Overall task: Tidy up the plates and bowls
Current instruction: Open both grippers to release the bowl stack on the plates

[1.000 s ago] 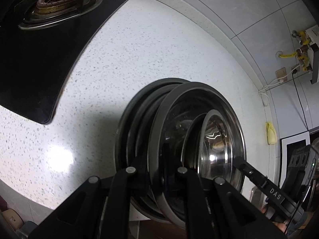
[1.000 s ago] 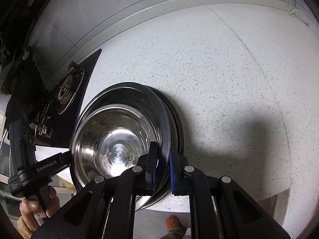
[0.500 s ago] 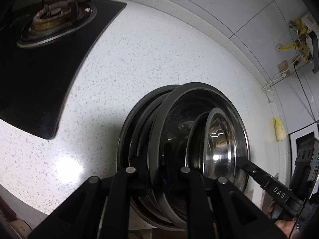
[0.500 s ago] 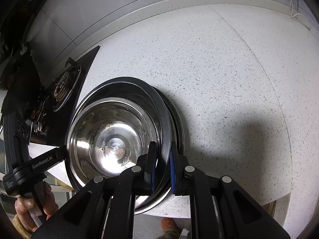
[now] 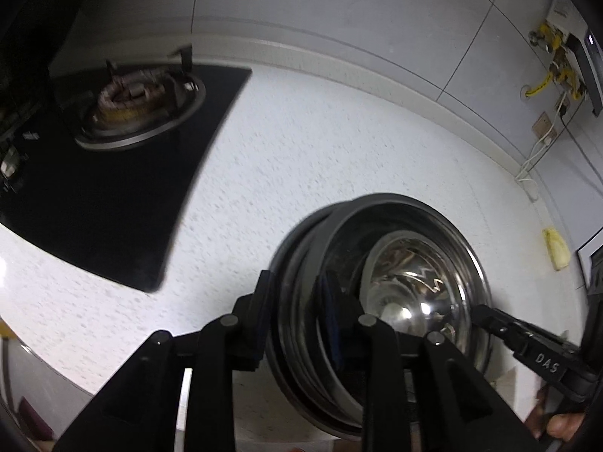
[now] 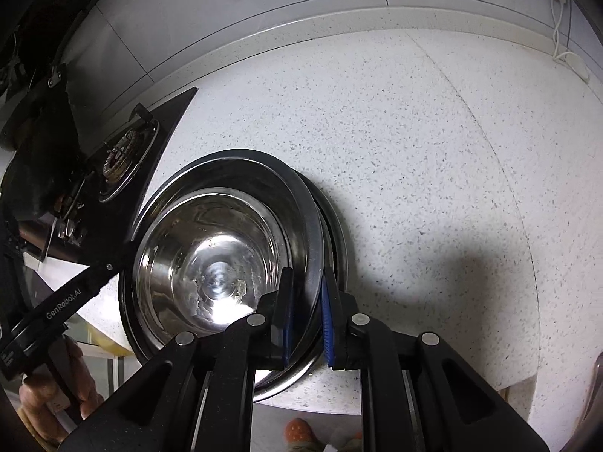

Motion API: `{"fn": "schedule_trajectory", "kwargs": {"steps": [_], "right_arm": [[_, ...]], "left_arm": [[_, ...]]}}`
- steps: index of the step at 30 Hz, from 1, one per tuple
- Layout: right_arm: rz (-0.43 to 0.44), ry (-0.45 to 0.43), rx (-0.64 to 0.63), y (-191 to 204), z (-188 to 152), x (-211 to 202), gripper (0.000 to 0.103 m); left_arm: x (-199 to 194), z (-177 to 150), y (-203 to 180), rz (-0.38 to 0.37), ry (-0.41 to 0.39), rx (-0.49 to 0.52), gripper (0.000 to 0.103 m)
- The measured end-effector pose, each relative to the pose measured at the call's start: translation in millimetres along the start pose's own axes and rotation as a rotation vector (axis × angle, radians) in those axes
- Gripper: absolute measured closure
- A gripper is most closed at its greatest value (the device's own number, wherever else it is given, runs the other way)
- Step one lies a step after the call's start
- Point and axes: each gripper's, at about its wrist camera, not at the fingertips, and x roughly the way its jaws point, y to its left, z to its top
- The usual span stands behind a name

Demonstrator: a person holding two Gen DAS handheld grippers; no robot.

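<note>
Left wrist view
- Left gripper [image 5: 297, 312]: its two black fingers straddle the near rim of the stack of steel dishes [image 5: 301, 286], one finger outside at 9 o'clock of the stack and one inside; it is clenched on the stacked rims.
- Stack: several nested stainless plates and a deep basin, seen edge-on and tilted, filling the frame from 5 to 6 o'clock above the countertop's front edge.
- Steel bowl [image 5: 414, 293]: shiny, sits inside the top basin, at 3 o'clock of the left fingers.
- Right gripper [image 5: 490, 320]: its black finger marked "DAS" enters from 4 o'clock and meets the stack's far rim; this view does not show its grip.
- Countertop [image 5: 320, 158]: white, speckled, blurred.
- Gas hob [image 5: 113, 173]: black glass at 9 to 10 o'clock, with a burner [image 5: 139, 109] at 10 o'clock.
- Wall [image 5: 339, 11]: grey tiles; yellow gas fittings [image 5: 554, 64] at 2 o'clock.

Right wrist view
- Right gripper [image 6: 307, 309]: blue-padded fingers close on the rim of the stack [image 6: 305, 226], one pad inside and one outside; grasping it.
- Steel bowl [image 6: 211, 260]: nested in the stack's middle, at 9 o'clock of the right fingers, its bottom glaring.
- Left gripper [image 6: 113, 260]: a black finger marked "GenRobot.AI" comes from 8 o'clock to the stack's opposite rim.
- Hand [image 6: 56, 388]: holds that tool at 8 o'clock.
- Countertop [image 6: 433, 150]: white, speckled, with a dark shadow at 3 o'clock of the stack.
- Gas hob [image 6: 150, 143]: at 10 o'clock, burner [image 6: 124, 150] on it.
</note>
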Motion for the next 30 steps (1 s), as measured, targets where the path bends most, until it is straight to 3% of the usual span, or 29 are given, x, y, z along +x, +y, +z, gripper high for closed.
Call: {"fn": "schedule_trajectory", "kwargs": {"steps": [10, 30], "right_arm": [[-0.019, -0.032, -0.016, 3, -6, -2, 0.090], [-0.036, -0.069, -0.037, 6, -9, -10, 0.090]], "left_arm": [[-21, -3, -8, 0.068, -0.097, 0.077, 0.077], [-23, -4, -14, 0.090, -0.111, 0.108, 0.077]]}}
